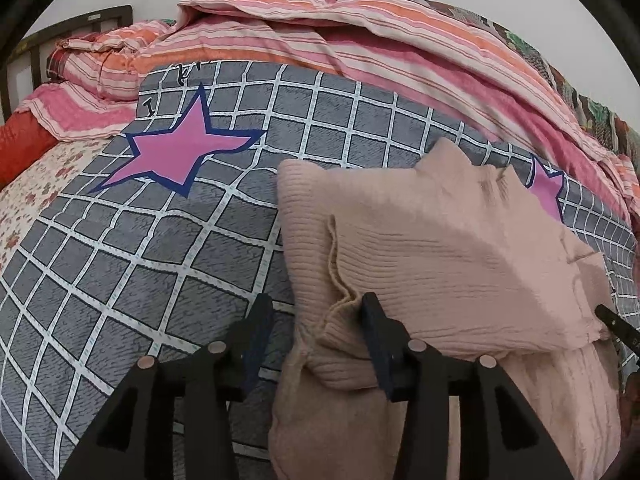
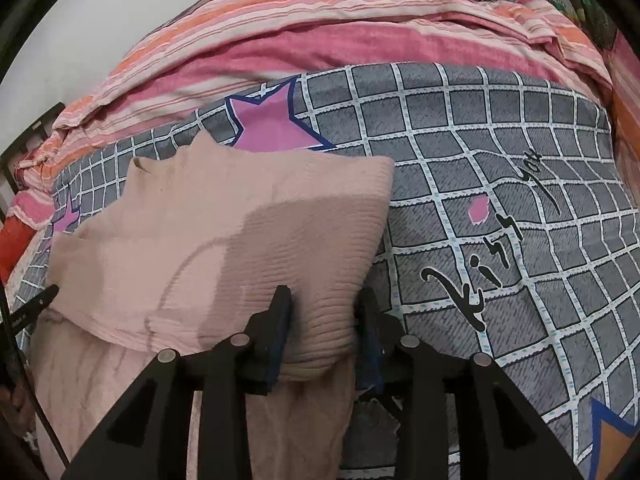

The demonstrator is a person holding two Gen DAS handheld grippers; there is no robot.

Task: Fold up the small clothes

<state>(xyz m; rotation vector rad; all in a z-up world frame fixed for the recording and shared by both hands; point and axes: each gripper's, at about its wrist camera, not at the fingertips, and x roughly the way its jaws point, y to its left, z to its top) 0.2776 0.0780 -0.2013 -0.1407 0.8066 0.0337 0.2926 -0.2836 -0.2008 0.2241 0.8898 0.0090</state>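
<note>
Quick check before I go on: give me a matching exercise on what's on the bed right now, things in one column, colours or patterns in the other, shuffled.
Things:
1. sweater
2. star
3. bedsheet
4. quilt

Looks:
A. grey with a white grid
B. pink and orange stripes
C. pale pink ribbed knit, folded over
D. pink with a dark blue outline

Pairs: 1-C, 2-D, 3-A, 4-B

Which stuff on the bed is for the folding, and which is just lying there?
For the folding:
pink sweater
left gripper
right gripper

Just lying there:
grey checked sheet
striped quilt
striped pillow
headboard
</note>
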